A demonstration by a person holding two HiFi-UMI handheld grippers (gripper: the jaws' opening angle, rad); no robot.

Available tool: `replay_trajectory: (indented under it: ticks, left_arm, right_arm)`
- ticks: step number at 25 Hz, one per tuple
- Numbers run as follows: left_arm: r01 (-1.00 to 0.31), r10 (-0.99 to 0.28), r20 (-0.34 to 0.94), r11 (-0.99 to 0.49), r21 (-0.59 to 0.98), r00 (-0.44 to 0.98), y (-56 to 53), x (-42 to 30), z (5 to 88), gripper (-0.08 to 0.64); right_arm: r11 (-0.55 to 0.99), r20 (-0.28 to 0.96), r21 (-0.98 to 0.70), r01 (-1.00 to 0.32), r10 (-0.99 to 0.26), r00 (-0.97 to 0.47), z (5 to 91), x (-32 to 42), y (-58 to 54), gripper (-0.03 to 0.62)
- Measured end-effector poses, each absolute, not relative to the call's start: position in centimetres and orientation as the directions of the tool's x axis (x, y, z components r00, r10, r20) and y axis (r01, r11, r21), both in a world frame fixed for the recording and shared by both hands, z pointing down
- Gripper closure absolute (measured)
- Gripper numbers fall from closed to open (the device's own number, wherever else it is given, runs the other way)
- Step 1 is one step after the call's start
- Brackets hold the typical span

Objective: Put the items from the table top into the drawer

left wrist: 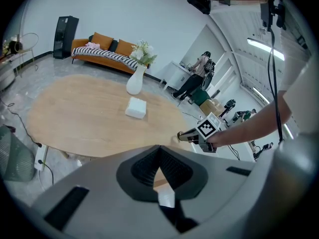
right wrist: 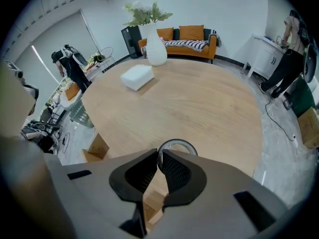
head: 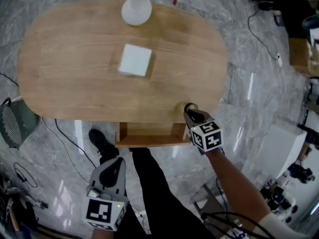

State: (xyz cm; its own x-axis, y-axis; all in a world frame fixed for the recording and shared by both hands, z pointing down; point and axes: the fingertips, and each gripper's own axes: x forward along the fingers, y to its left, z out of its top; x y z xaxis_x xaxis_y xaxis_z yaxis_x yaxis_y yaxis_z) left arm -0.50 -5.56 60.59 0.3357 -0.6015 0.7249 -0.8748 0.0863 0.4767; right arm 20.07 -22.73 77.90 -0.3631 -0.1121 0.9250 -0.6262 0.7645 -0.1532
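A thin grey ring point(head: 190, 107) point(right wrist: 178, 145) sits at the near right edge of the oval wooden table point(head: 75, 83). My right gripper point(head: 192, 113) point(right wrist: 159, 157) points steeply down and is shut on the ring's rim. A white block point(head: 135, 60) point(left wrist: 136, 107) point(right wrist: 137, 76) lies in the middle of the table. Under the near edge an open wooden drawer point(head: 152, 141) sticks out, just left of the right gripper. My left gripper point(head: 117, 162) point(left wrist: 159, 151) hangs low over the floor, short of the table, with its pads together and nothing between them.
A white vase with flowers point(head: 136, 9) point(left wrist: 134, 82) point(right wrist: 156, 51) stands at the table's far edge. A green wire basket point(head: 15, 123) stands on the floor at left. Cables run over the marble floor. The person's legs and shoe point(head: 102, 142) are below the drawer.
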Motion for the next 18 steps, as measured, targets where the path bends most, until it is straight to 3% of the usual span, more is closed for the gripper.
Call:
replay_trajectory:
  ticks: [18]
  left_arm:
    - [-0.886, -0.597, 0.734, 0.081, 0.457, 0.324, -0.1, -3.4, 61.9, 0.558]
  right_arm:
    - [0.772, 0.921, -0.193, -0.605, -0.069, -0.383, 77.8, 16.5, -14.5, 0.535]
